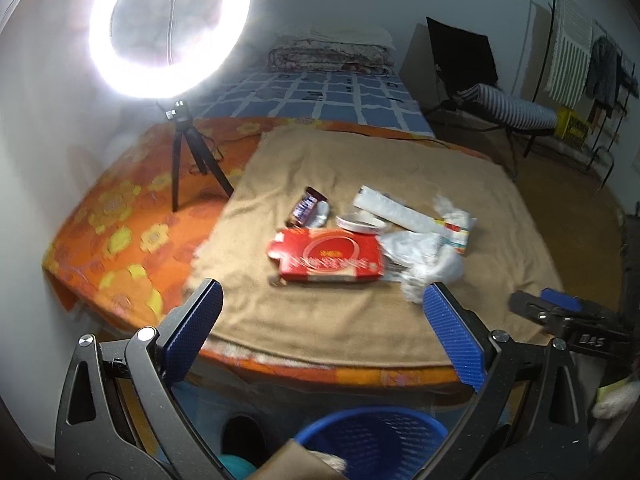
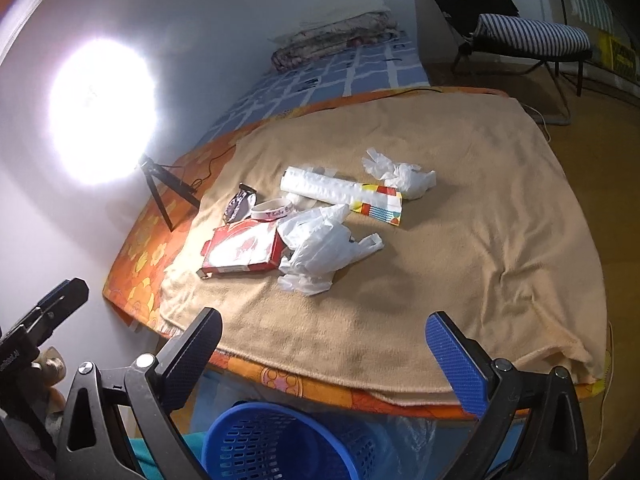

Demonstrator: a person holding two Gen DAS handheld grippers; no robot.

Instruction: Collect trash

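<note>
Trash pile on tan blanket (image 2: pixel 460 240), dead ahead of both empty, wide-open tongs: red box (image 2: pixel 244 250) long axis crosswise, nearer left gripper (image 1: pixel 322 312); plastic bag (image 2: pixel 320 248) beside box, nearer right gripper (image 2: pixel 324 338); blue basket (image 2: pixel 276 440) below blanket edge.

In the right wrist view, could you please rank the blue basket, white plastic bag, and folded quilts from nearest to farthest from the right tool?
1. Blue basket: directly below the right tool.
2. White plastic bag: mid-blanket.
3. Folded quilts: far end of the bed.

blue basket (image 2: pixel 280 444) cut by the bottom edge, red box (image 1: pixel 326 256) print beyond it motion-blurred, ring light (image 2: pixel 102 110) glare-blown
</note>
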